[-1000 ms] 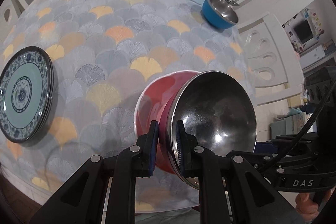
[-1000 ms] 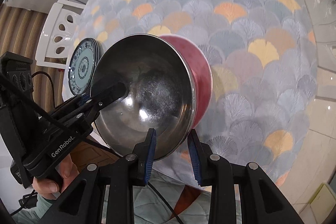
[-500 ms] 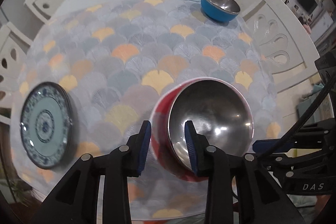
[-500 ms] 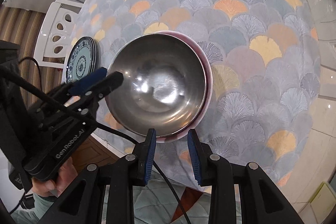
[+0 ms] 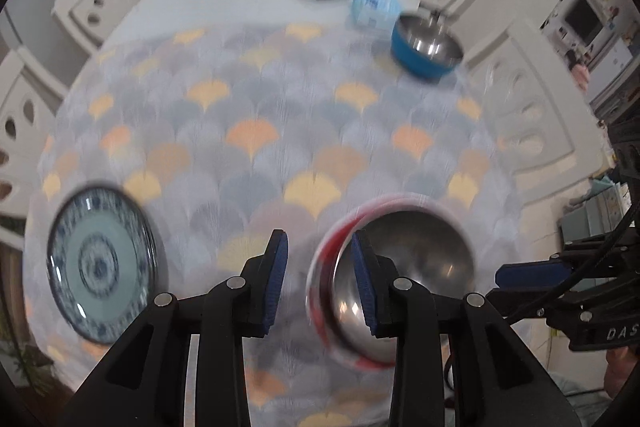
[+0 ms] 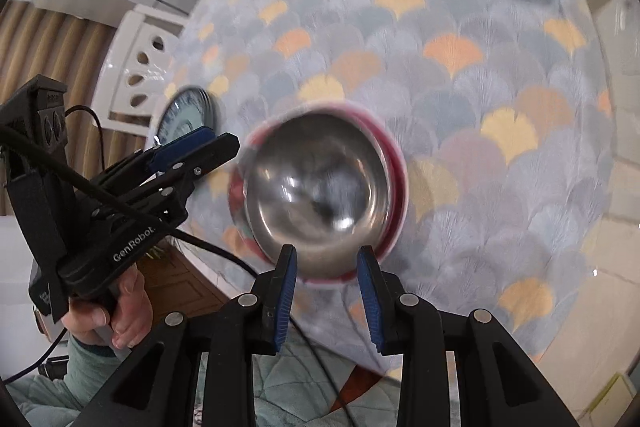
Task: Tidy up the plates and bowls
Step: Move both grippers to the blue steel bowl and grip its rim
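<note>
Left wrist view: the left hand-held gripper point(image 5: 318, 251), clamped on the red bowl point(image 5: 392, 283) a second ago, now stands wide and empty, its right pad just at the rim. The bowl sits on the surface point(image 5: 256, 115), so placement looks complete. The plate point(image 5: 100, 263) and blue bowl point(image 5: 426, 47) lie well apart.

Right wrist view: the right hand-held gripper point(image 6: 327, 277) is likewise wide, holding nothing, near the red bowl point(image 6: 318, 191).

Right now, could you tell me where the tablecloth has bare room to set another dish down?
The widest bare patch is mid-cloth, between the patterned plate, the red bowl and the blue bowl. The near edge is crowded: both open grippers flank the red bowl.
</note>
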A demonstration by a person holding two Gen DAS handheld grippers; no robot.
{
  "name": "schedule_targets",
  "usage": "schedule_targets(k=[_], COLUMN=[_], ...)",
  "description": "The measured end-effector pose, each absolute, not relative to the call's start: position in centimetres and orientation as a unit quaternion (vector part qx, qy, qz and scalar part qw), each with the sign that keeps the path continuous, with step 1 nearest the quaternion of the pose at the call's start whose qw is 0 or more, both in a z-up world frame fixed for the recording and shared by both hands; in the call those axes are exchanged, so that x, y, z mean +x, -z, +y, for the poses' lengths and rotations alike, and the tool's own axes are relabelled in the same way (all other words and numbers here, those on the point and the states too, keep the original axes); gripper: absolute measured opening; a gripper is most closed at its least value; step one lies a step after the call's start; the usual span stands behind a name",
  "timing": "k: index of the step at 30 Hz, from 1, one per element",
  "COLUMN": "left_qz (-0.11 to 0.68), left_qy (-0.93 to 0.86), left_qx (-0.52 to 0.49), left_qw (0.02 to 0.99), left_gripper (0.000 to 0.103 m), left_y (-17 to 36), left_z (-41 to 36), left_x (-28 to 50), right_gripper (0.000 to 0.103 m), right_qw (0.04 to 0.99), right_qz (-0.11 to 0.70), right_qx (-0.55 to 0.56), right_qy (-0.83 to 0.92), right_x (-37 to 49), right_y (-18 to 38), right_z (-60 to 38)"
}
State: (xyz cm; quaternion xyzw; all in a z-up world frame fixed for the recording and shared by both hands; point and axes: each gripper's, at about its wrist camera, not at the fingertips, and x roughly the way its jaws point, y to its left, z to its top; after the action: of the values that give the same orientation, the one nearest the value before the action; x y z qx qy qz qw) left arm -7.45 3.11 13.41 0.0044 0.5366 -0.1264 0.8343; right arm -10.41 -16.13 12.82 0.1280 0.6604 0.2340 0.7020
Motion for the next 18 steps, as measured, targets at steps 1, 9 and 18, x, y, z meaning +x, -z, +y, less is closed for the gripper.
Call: schedule_targets(k=[1, 9, 18], left_qz=[0.524, 0.46, 0.489], left_qy=[0.129, 0.201, 0.263], left_qx=[0.007, 0.002, -0.04], left_qw=[0.842, 0.865, 0.83], left_gripper=[0.031, 0.05, 0.079], left_y=[-14.3, -20.1, -16.4], left_z=[2.9, -0.9, -7.5], left_x=[-6.8, 0.8, 12.1], right_gripper=[0.031, 0.059, 0.059], right_qw=[0.715, 0.797, 0.827], right_qz=[0.647, 0.534, 0.498], right_qx=[0.129, 0.224, 0.258], right_qy=[-0.232, -0.17, -0.042], right_x=[-9.8, -3.8, 3.5], right_y=[-13.7, -19.1, -15.7], right_z=[-16.7, -23.7, -29.7])
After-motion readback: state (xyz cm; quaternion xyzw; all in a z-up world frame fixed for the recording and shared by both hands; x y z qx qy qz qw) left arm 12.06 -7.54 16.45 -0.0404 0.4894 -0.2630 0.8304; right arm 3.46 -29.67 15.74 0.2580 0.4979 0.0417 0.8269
